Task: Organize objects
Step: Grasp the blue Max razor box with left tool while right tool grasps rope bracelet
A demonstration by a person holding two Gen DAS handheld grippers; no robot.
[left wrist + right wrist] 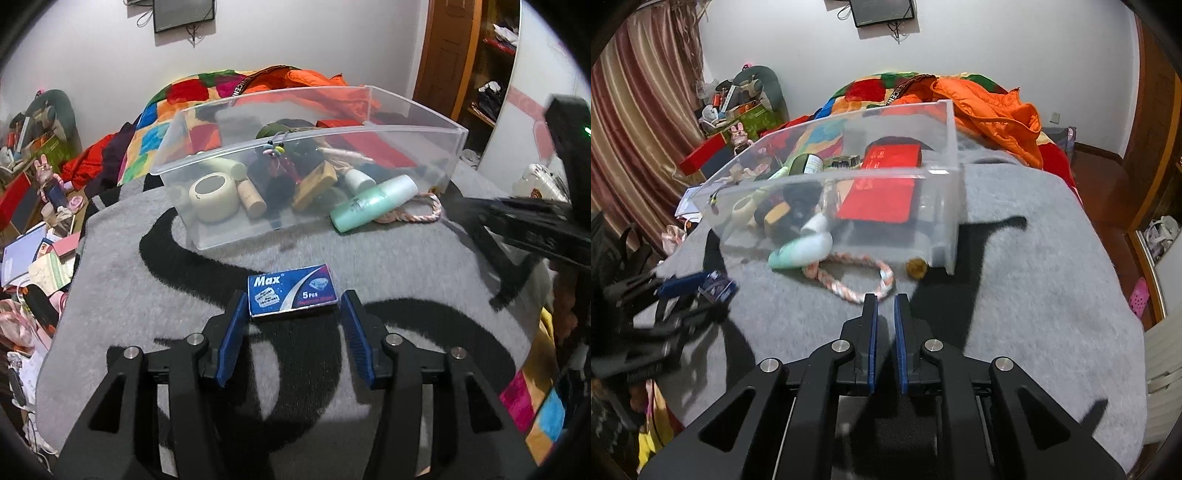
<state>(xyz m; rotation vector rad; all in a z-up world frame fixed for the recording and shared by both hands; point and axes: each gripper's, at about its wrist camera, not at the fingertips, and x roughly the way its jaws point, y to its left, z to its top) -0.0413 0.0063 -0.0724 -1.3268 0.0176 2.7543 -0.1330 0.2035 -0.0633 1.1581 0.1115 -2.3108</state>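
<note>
A grey blanket (369, 258) w/ black curved markings covers a bed. On it sits a clear plastic bin (424, 147), toward the far edge of the blanket.

Left wrist view: left gripper (293, 306) has blue-padded fingers spread apart, one on each side of a small blue box (291, 290) lying flat on the blanket near its front edge. Neither pad clearly touches the box. Box reads "Max" in white and "5 PCS"; the smaller print is too blurred to read. Just outside the bin's near wall lie a mint-green bottle (373, 203) w/ a white cap, on its side, and a pink-and-white rope loop (421, 212), partly under the bottle. Inside the bin: a roll of cream tape (214, 195), a cork (253, 201), a tan block and other small items. A black-framed screen (183, 14) hangs on the wall behind.

Right wrist view: right gripper (885, 299) has its fingers nearly together, a narrow gap between the pads, nothing in it; the tips are just short of the rope loop (849, 280). This view alone shows a red flat case (882, 184) in the bin, a small brown fuzzy ball (916, 267) on the blanket beside the bin's near corner, an orange jacket (993, 114) behind the bin, and striped curtains (635, 147) at left. The left gripper (698, 288) appears blurred at the blanket's left edge, at the blue box (718, 288).
</note>
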